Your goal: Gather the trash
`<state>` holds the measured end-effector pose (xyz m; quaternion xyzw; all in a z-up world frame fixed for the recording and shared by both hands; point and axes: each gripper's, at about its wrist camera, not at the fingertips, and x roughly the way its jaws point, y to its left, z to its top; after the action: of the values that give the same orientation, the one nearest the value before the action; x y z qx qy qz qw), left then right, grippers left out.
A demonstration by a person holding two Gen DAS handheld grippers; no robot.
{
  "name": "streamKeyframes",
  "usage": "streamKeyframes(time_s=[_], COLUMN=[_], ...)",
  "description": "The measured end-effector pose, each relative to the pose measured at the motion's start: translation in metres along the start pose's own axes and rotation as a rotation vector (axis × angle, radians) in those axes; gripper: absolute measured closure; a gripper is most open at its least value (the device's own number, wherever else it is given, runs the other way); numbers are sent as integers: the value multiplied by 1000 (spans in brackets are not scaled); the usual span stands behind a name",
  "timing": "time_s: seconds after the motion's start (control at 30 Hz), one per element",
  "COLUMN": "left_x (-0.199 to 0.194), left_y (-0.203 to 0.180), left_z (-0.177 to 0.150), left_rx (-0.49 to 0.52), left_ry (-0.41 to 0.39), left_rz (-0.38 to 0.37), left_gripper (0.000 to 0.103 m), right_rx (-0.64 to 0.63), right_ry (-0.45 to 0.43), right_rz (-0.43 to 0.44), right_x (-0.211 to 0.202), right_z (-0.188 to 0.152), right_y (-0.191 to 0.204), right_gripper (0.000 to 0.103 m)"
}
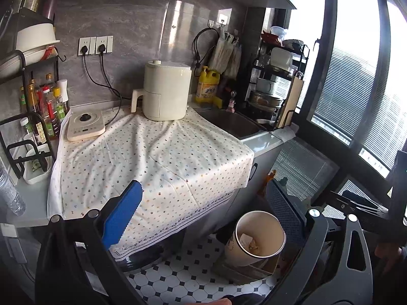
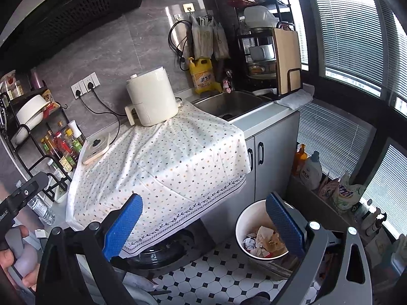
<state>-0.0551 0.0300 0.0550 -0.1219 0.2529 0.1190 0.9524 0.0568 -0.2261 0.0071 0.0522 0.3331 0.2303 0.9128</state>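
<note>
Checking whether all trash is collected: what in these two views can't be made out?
- Trash bin: right wrist view, the right claw finger hides part of its contents; left wrist view shows little inside.
- Sink basin: dark, partly behind the cloth.
- Floor by the bin: cut off by both claws.

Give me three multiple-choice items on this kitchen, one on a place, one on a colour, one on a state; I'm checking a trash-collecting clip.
1. Where does the white bin stand?
A. on the tiled floor by the cabinet
B. in the sink
C. on the spotted cloth

2. What colour are the pads of the right gripper?
A. red
B. blue
C. green

3. What state is the bin in?
A. upside down
B. lidded
C. open, with crumpled paper inside

Answers:
1. A, it sits on the black-and-white tiles below the counter.
2. B, both pads show blue.
3. C, the right wrist view looks down on scraps in its open top.
</note>
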Motion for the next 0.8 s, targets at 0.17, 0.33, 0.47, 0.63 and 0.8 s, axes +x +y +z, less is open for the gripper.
streamKeyframes(time_s=[0.17, 0.33, 0.47, 0.63, 0.8], left_x=[-3, -6, -6, -12, -17], left_y=[1, 1, 1, 1, 5], left_z=[0, -1, -1, -3, -5], left_rx=[-16, -16, -14, -20, -23], left_ry=[-3, -10, -12, -20, -34], left_rz=[1, 7, 7, 10, 25], left_gripper=[6, 6, 6, 6, 6], right_rx=[-5, -6, -6, -7, -7], right_ry=[6, 8, 9, 9, 5], right_rz=[8, 11, 14, 15, 15], right_x=[1, 1, -1, -2, -3], right_z=[0, -2, -5, -7, -8], right_y=[1, 2, 2, 2, 4], right_gripper=[8, 8, 8, 8, 8])
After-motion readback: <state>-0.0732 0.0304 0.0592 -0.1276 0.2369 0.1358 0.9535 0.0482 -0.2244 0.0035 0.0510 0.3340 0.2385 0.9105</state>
